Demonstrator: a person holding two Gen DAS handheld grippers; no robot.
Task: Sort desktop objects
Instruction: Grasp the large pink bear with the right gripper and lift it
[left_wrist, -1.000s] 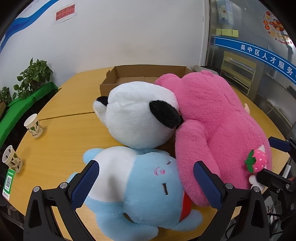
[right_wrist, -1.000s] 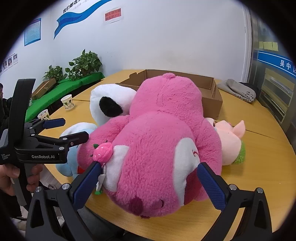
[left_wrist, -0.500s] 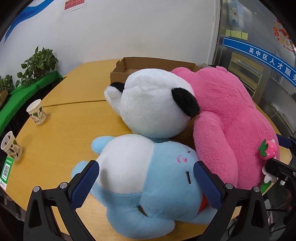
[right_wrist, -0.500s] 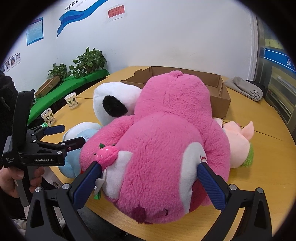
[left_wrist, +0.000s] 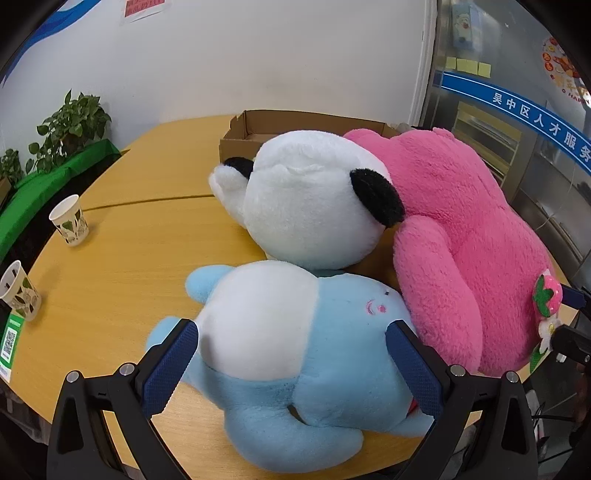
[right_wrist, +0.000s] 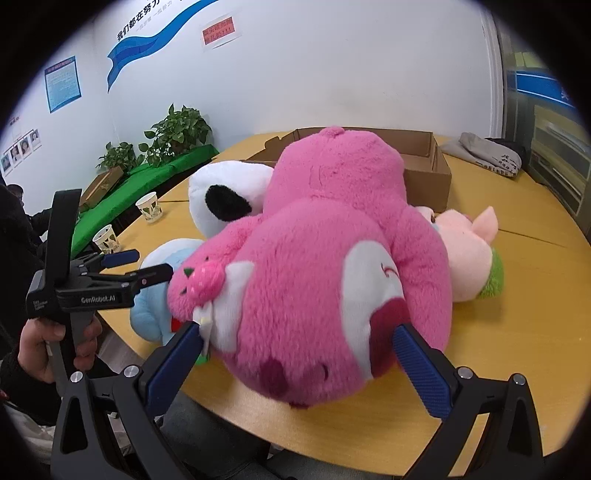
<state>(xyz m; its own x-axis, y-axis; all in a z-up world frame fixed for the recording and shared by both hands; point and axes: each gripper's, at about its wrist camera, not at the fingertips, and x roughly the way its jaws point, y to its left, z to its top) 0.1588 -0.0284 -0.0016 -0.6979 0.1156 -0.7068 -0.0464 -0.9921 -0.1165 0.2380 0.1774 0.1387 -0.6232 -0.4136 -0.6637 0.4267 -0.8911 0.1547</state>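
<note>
Even, bright indoor light filled both wrist views, casting only soft shadows on the table beneath the pink plush bear between the spread jaws. Fisheye distortion bent the wall and table rim ahead of the jaws, and black vignetting ringed each frame, heaviest in the right view. Slight motion blur softened the bear's fur just ahead of the right jaws. Mild reflections showed on the glass partition far right of the left jaws.
</note>
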